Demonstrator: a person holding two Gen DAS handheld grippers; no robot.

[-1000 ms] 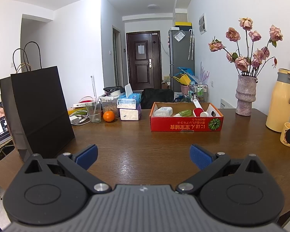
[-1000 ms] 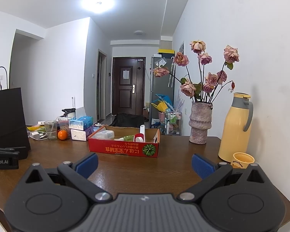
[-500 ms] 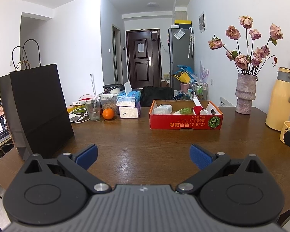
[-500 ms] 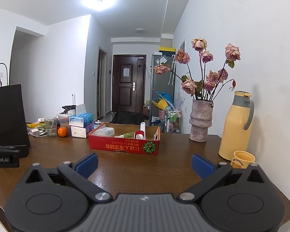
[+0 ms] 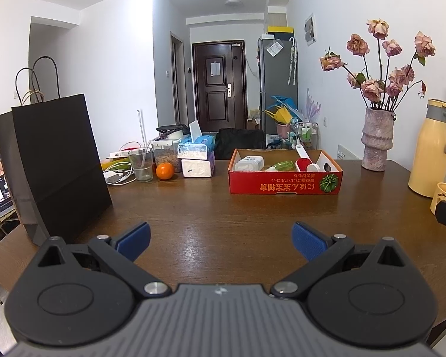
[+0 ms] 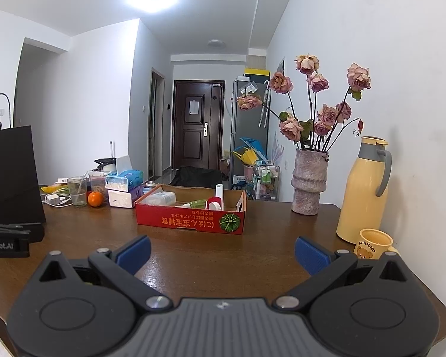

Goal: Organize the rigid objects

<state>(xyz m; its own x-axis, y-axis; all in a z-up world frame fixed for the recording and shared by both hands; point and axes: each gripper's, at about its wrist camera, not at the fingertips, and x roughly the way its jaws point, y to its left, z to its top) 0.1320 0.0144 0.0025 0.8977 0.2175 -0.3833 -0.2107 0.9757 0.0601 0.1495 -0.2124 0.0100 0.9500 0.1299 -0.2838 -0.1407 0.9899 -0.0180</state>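
Both claws idle, view creeping closer to the box

Since a second ago both views only drift slightly; nothing on the surface (image 5: 223, 217) moves. The red box (image 5: 285, 183), centre frame, holds a white container (image 5: 249, 163), green bottle (image 5: 282, 165) and scoop (image 5: 304, 160). Left claw (image 5: 220, 236) and right claw (image 6: 221, 251) gape wide, empty, touching nothing.
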